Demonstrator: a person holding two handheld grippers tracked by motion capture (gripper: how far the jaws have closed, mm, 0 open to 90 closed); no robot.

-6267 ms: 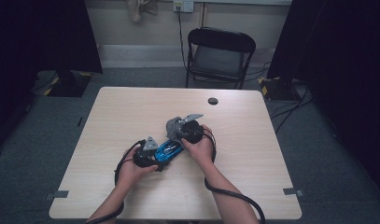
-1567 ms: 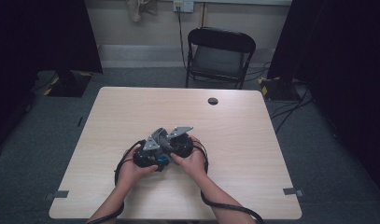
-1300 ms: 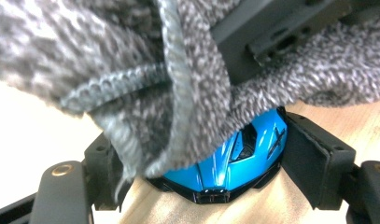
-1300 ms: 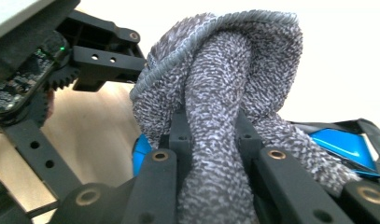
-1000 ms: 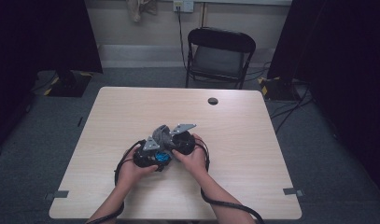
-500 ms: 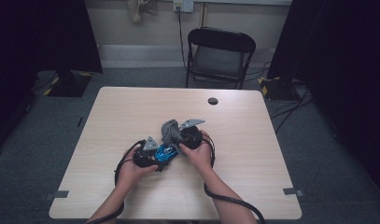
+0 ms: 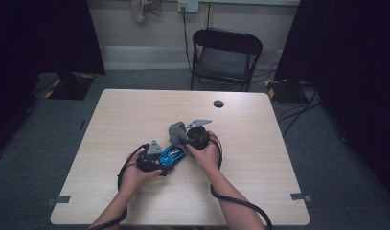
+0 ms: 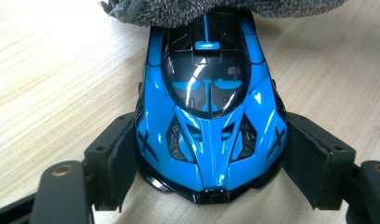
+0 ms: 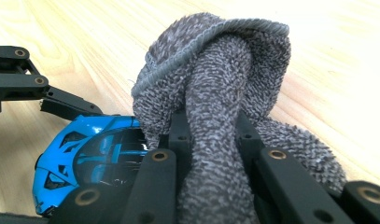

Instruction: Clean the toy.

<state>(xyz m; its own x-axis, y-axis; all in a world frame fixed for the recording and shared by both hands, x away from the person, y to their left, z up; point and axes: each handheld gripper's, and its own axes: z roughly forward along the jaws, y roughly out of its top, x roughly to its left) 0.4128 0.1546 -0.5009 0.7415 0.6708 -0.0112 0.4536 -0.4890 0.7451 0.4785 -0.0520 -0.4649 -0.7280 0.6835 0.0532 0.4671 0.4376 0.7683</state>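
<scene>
At the centre of the high view, the left hand-held gripper (image 8: 211, 186) is clamped on the blue toy car (image 8: 208, 116) resting on the table (image 7: 135, 115). The right hand-held gripper (image 9: 208, 135) pinches a grey cloth (image 9: 215, 84) against the car's rear.

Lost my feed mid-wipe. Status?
Left tool shut on blue toy car. Right tool shut on grey cloth, resting on car's rear. Nothing in the way.

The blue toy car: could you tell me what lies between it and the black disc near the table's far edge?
The grey cloth in the right tool, then bare table, in the high view.
</scene>
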